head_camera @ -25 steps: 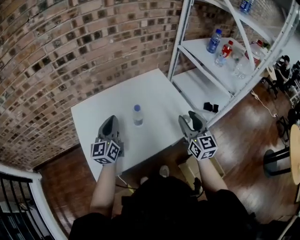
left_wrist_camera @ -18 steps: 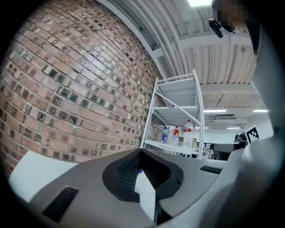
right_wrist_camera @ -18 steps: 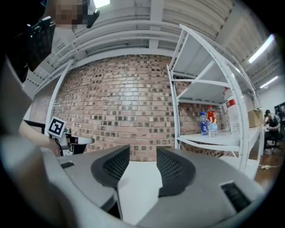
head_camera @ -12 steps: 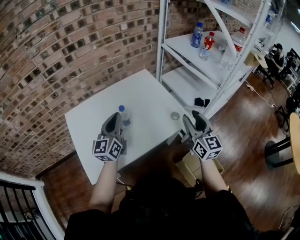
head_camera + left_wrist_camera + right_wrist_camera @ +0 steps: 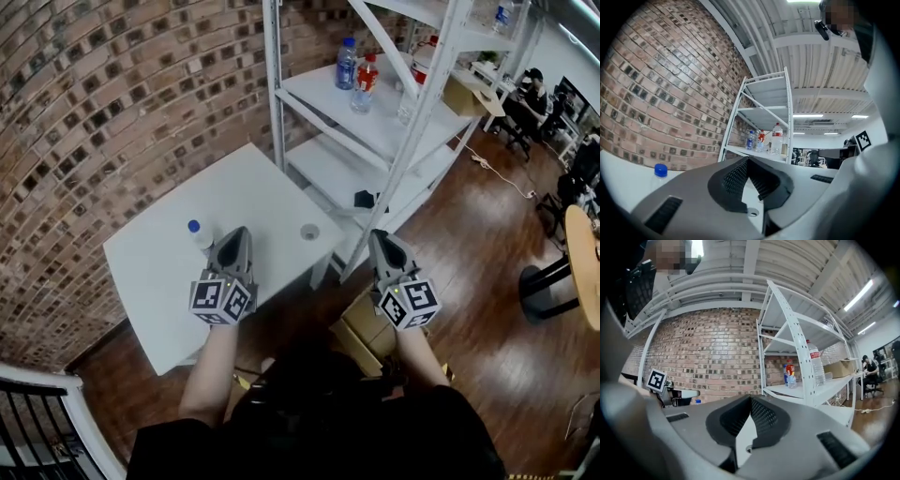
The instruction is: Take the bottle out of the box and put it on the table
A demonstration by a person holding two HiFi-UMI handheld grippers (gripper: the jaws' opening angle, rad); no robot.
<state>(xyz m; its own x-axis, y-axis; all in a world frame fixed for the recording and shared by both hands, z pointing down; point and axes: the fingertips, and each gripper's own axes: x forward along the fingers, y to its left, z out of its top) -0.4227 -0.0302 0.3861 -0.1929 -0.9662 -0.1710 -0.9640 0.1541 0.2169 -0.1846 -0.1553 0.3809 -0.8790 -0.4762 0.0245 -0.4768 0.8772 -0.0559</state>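
A clear bottle with a blue cap (image 5: 197, 234) stands upright on the white table (image 5: 150, 281), just left of my left gripper (image 5: 239, 232). Its cap (image 5: 661, 170) shows low at the left in the left gripper view. The left gripper (image 5: 747, 160) is shut with nothing in it. My right gripper (image 5: 380, 236) hangs past the table's right edge, over a cardboard box (image 5: 361, 323) on the floor. The right gripper (image 5: 751, 399) is also shut and empty. The bottle's cap (image 5: 697, 401) shows small and far off in the right gripper view.
A small round thing (image 5: 309, 232) lies near the table's right edge. A white metal shelf rack (image 5: 375, 122) stands right of the table with several bottles (image 5: 356, 70) on it. Behind is a brick wall (image 5: 112, 112); a wooden floor (image 5: 487, 309) spreads right.
Both grippers have swung right, away from the bottle. The right one has left the table and now hangs over the box. The bottle and the round thing have stayed put.
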